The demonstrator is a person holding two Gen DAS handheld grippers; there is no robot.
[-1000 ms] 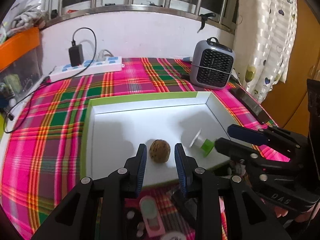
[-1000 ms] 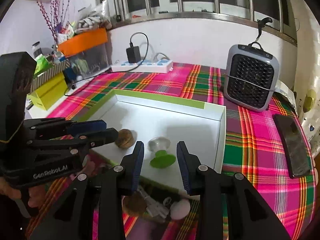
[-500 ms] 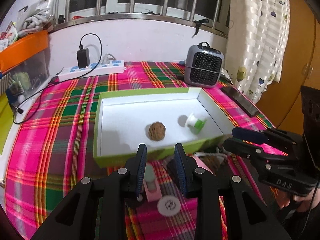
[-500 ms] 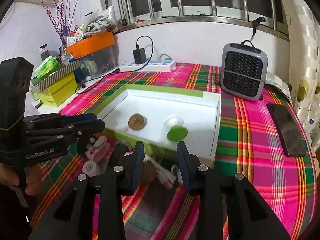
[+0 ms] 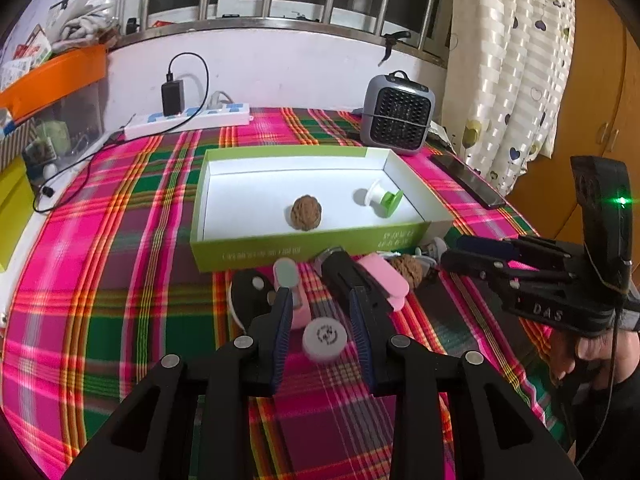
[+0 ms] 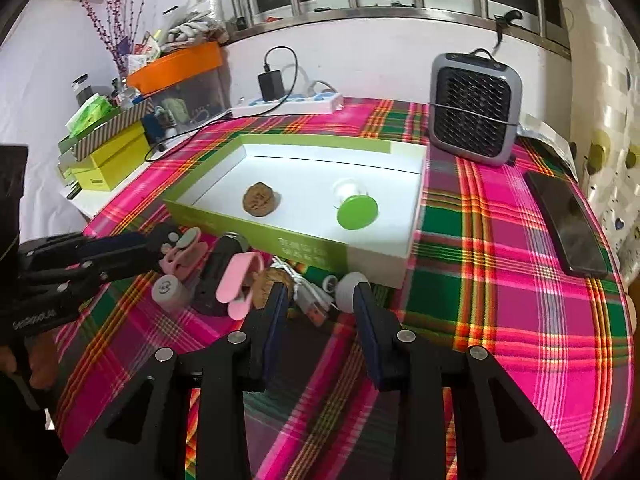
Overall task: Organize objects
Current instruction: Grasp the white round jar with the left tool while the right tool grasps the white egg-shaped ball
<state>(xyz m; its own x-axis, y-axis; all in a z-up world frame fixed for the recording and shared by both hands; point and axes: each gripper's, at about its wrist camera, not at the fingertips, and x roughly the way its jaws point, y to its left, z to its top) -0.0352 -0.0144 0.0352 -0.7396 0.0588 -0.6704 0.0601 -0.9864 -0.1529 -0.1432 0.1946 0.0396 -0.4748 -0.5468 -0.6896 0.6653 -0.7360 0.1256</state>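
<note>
- A walnut (image 5: 305, 213) and a green-capped spool (image 5: 382, 199) lie apart inside the box (image 5: 256, 254).
- Before the box lies a heap: grey cap (image 5: 324, 339), pink clips (image 5: 384, 280), second walnut (image 5: 408, 270).
- Left gripper (image 5: 320, 308) is opening, nothing pressed between its jaws.
- Right gripper (image 6: 318, 300) stands half-wide, holding nothing.

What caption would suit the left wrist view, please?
Open left tool above a round grey cap, near a green tray holding a walnut.

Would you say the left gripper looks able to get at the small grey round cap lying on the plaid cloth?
Probably yes: the grey cap lies in line with the left gripper, whose jaws are opening with nothing clamped; only the pink clip crowds one side.
</note>
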